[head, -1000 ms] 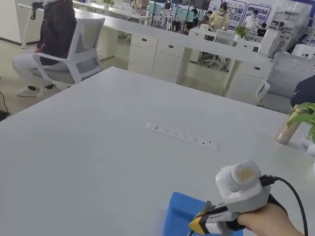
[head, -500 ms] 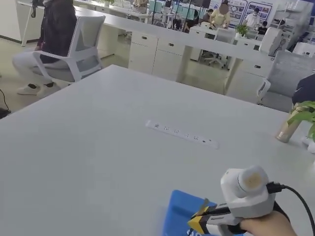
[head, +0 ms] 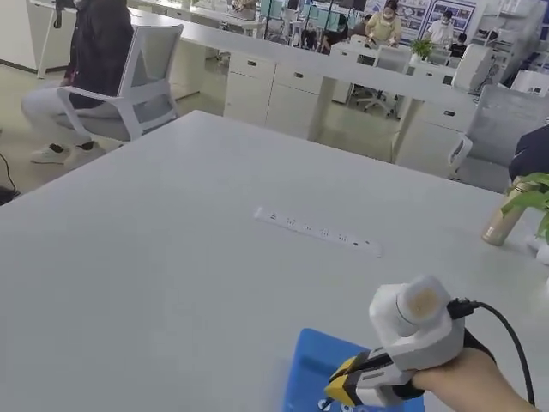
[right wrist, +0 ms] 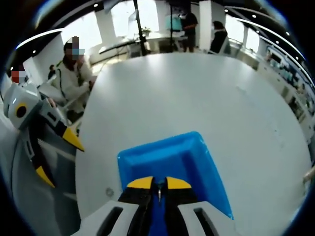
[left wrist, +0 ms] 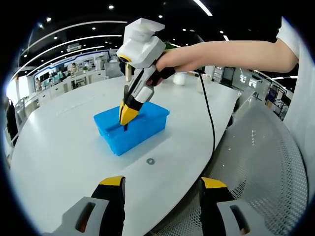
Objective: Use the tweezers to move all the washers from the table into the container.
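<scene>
A blue container (left wrist: 132, 127) stands on the white table near its front edge; its corner also shows low in the head view (head: 313, 373). My right gripper (left wrist: 125, 116) hangs over it, shut on thin tweezers (right wrist: 158, 191) whose dark tip (left wrist: 125, 128) dips into the container. Whether the tweezers hold a washer cannot be told. One small washer (left wrist: 150, 161) lies on the table just in front of the container, also seen at the container's near left corner (right wrist: 109, 191). My left gripper (left wrist: 162, 183) stands open off the table edge, holding nothing.
A white power strip (head: 317, 232) lies mid-table. A tan bottle (head: 499, 225) and a green plant (head: 532, 202) stand at the right edge. An office chair (head: 141, 81) with a seated person is at the far left. The table's rounded front edge (left wrist: 197, 172) is close.
My right gripper has shifted slightly to the left and up over the container. The container has not moved.
</scene>
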Motion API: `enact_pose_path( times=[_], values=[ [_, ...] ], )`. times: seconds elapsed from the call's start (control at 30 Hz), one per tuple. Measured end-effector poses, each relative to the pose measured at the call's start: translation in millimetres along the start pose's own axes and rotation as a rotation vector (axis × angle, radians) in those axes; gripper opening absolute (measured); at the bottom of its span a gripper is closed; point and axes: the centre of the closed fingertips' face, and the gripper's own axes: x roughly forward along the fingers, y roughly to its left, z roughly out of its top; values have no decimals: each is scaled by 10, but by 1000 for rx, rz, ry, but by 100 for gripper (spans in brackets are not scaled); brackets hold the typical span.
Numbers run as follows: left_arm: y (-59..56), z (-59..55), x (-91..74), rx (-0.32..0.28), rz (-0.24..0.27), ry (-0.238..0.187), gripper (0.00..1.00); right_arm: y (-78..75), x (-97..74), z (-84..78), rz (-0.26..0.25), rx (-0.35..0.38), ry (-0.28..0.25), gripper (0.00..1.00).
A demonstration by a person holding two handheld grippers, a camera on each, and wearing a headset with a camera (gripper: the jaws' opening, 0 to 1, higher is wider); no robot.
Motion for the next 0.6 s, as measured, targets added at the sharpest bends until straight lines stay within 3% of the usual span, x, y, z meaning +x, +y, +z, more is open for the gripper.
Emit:
enact_pose_path(
  times=[0.3, 0.6],
  values=[
    [-2, 4, 1, -1, -1, -1, 60, 25, -96, 32, -10, -87, 63, 4],
    [-6, 10, 4, 2, -4, -4, 59, 171, -361, 119, 6, -129, 37, 4]
  ],
)
